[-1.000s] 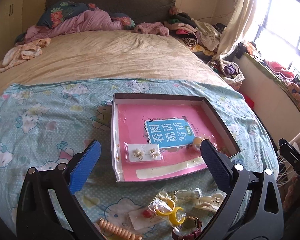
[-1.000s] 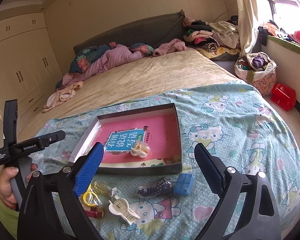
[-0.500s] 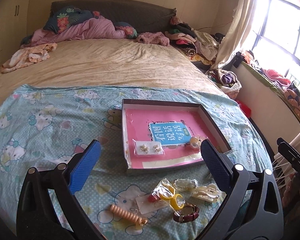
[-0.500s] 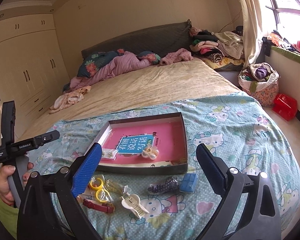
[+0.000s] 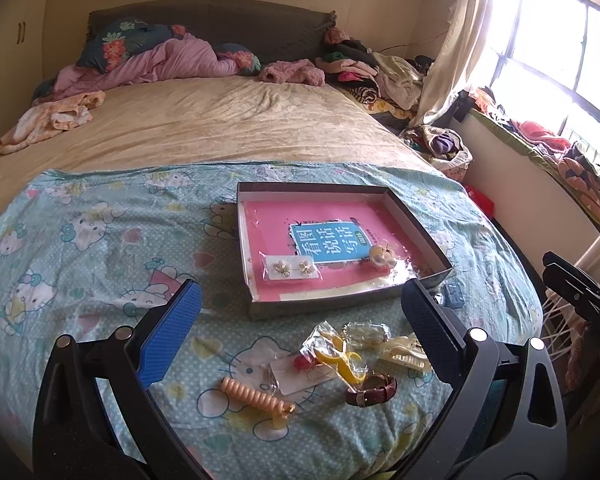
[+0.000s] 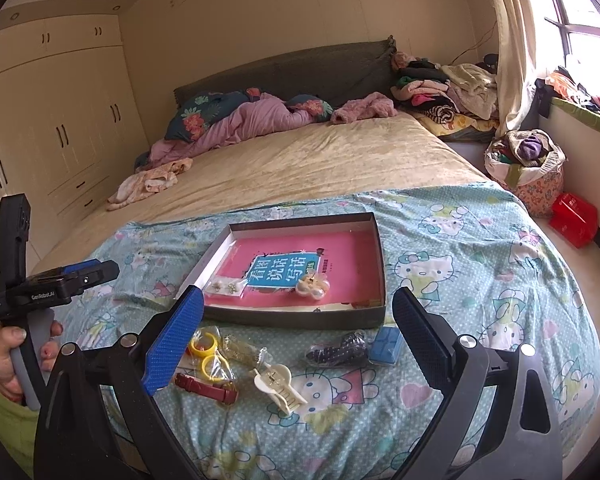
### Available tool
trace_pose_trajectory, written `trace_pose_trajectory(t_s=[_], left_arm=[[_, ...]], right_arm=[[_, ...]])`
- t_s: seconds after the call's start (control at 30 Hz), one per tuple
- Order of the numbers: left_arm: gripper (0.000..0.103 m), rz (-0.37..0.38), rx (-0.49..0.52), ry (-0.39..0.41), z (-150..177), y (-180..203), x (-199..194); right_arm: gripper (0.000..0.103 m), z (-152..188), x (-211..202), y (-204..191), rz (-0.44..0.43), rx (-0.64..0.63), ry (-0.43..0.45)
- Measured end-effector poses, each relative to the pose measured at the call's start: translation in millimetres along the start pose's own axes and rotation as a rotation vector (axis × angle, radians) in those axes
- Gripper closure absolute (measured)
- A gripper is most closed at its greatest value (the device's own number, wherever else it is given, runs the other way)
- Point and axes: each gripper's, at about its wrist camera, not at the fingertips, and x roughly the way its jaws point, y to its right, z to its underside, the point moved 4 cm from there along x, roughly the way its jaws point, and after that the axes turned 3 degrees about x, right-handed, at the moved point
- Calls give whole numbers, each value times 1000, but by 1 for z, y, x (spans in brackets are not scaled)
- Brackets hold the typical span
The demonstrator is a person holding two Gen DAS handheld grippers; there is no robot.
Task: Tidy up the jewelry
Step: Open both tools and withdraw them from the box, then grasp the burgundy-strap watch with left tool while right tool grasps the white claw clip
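Bedroom with a wide bed; a Hello Kitty sheet point(image 5: 100, 240) covers its near end and drops away at the right edge toward the floor by the window. On the sheet sits a shallow grey tray point(image 5: 416, 228) lined with a pink booklet, and bare sheet lies open to its left and behind it. Inside the tray are an earring card point(image 5: 292, 268) near the front-left wall and a pearl flower clip point(image 5: 381, 256) toward the front-right, the two apart. In front of the tray the loose pieces lie scattered: a peach spiral hair tie point(image 5: 256, 398), a red-strapped watch point(image 5: 372, 390), yellow rings in a clear bag point(image 6: 206, 356), a cream claw clip point(image 6: 278, 386), a dark beaded piece point(image 6: 336, 350) that may be a bracelet, and just beside it a small blue case point(image 6: 388, 344) close under the tray's front wall. The left gripper point(image 5: 300, 332) hangs above this scatter with its fingers spread wide, gripping nothing. The right gripper point(image 6: 298, 336) is likewise spread wide and empty over the clip and beads
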Motion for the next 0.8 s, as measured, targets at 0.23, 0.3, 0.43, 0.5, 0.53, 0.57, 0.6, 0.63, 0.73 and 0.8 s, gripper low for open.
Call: trace_pose_trajectory(t_s=[0.23, 0.3, 0.43, 0.5, 0.53, 0.57, 0.6, 0.63, 0.73, 0.8], left_arm=[[10, 26, 52, -27, 18, 8, 2], [10, 30, 65, -35, 23, 10, 3], [10, 42, 85, -50, 32, 14, 4], [10, 46, 95, -61, 37, 16, 6], [10, 47, 101, -68, 40, 17, 6], [10, 49, 108, -73, 43, 18, 7], [10, 51, 116, -76, 45, 19, 7], [10, 54, 122, -82, 48, 21, 8], [10, 60, 148, -104, 59, 24, 11], [10, 56, 168, -118, 66, 27, 13]], right_arm=[[8, 13, 2, -3, -1, -14, -35], [8, 17, 4, -3, 4, -20, -47], [8, 26, 9, -4, 5, -23, -77], [8, 31, 11, -5, 5, -28, -88], [8, 33, 12, -5, 5, -32, -94], [8, 35, 13, -5, 5, -34, -100], [8, 37, 14, -5, 5, -34, -106], [8, 38, 15, -6, 4, -32, -112], [8, 43, 17, -6, 0, -36, -127], [8, 45, 19, -7, 2, -39, -136]])
